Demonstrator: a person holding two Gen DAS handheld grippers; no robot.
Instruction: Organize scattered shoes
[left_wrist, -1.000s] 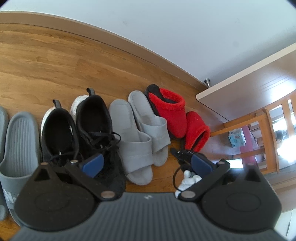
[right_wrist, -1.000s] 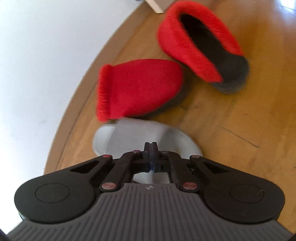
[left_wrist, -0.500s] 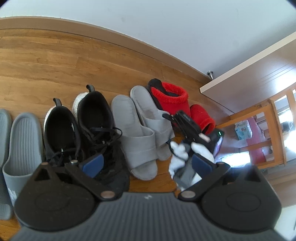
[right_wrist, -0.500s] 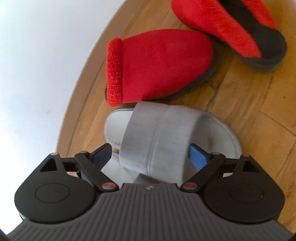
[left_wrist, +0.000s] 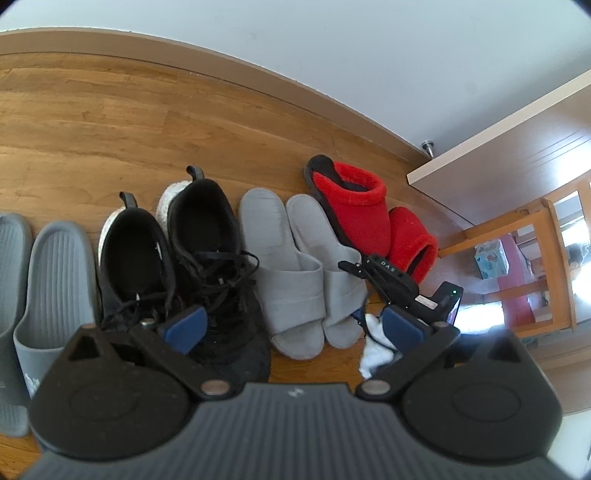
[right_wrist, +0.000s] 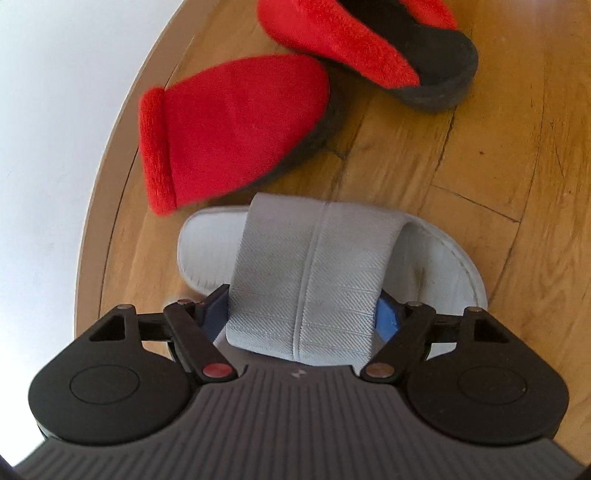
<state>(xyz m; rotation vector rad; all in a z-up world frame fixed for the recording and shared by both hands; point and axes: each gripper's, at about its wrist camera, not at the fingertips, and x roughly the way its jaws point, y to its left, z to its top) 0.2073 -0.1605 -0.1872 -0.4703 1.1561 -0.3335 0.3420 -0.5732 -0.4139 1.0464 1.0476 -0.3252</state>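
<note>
Shoes line the floor (left_wrist: 184, 110) in pairs; one red slipper (left_wrist: 412, 242) sits askew. The right gripper (right_wrist: 303, 314) straddles a grey slipper's (right_wrist: 325, 254) strap, fingers spread, likely squaring it; left gripper (left_wrist: 291, 325) spread, empty.

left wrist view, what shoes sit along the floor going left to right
grey ridged slides → black sneakers → light grey slippers → red fuzzy slippers
</note>
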